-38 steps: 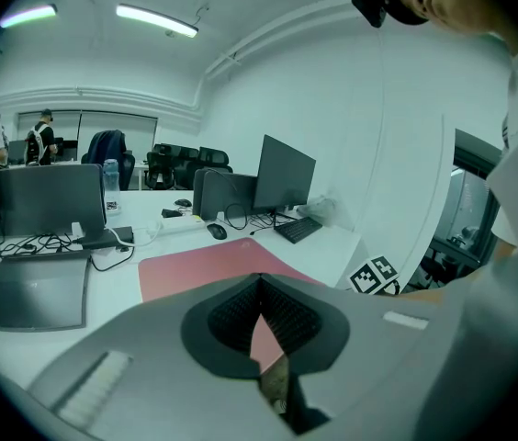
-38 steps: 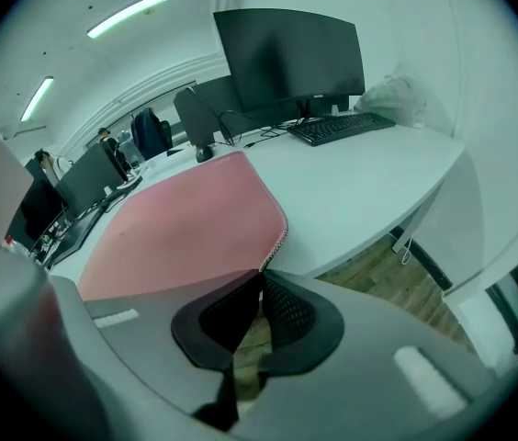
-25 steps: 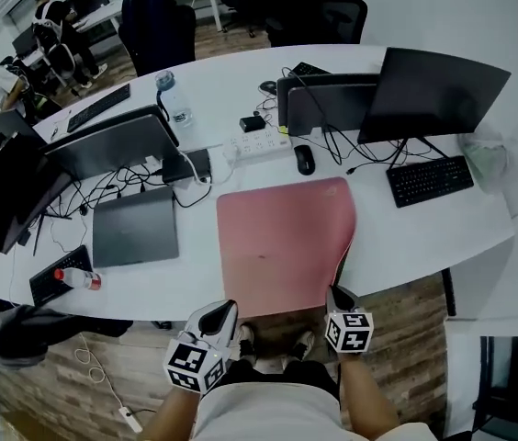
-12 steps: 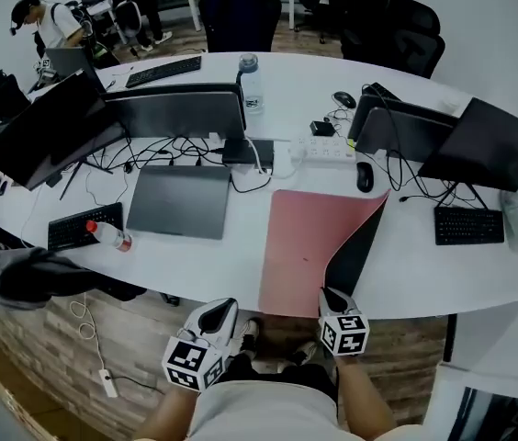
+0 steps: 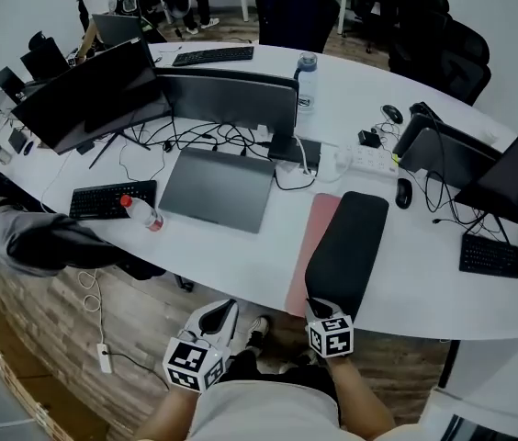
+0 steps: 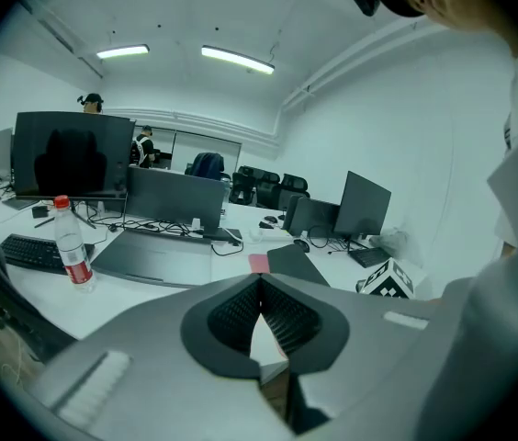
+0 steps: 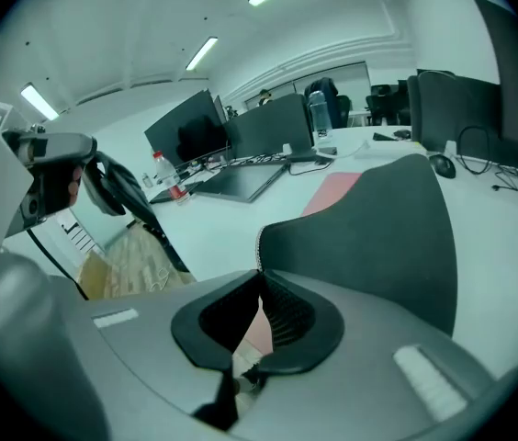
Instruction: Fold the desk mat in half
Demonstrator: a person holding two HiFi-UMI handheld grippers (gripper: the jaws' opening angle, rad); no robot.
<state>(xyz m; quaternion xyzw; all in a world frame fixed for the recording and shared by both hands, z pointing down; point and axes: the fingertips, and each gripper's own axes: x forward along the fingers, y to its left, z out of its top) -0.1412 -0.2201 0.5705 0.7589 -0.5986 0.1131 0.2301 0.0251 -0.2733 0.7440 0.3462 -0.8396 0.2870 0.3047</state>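
Note:
The desk mat lies on the white desk (image 5: pixel 241 251), pink on top and black beneath. Its right part is turned over to the left, so the black underside (image 5: pixel 346 251) covers most of it. Only a pink strip (image 5: pixel 310 242) shows along the left. My right gripper (image 5: pixel 318 307) is at the desk's near edge, shut on the mat's near corner; in the right gripper view (image 7: pixel 261 274) the black flap (image 7: pixel 378 237) rises from the jaws. My left gripper (image 5: pixel 218 318) hangs off the desk's front, shut (image 6: pixel 259 278) with nothing in it.
A closed grey laptop (image 5: pixel 218 188) lies left of the mat, with a red-labelled bottle (image 5: pixel 140 212) and a keyboard (image 5: pixel 112 198) beyond it. A power strip (image 5: pixel 369 161), a mouse (image 5: pixel 403 192) and monitors (image 5: pixel 227 99) stand behind. Another keyboard (image 5: pixel 490 255) is at the right.
The right gripper has drawn the mat's right side up and over to the left, so black now covers most of the pink. The head view has swung left. The left gripper stays put.

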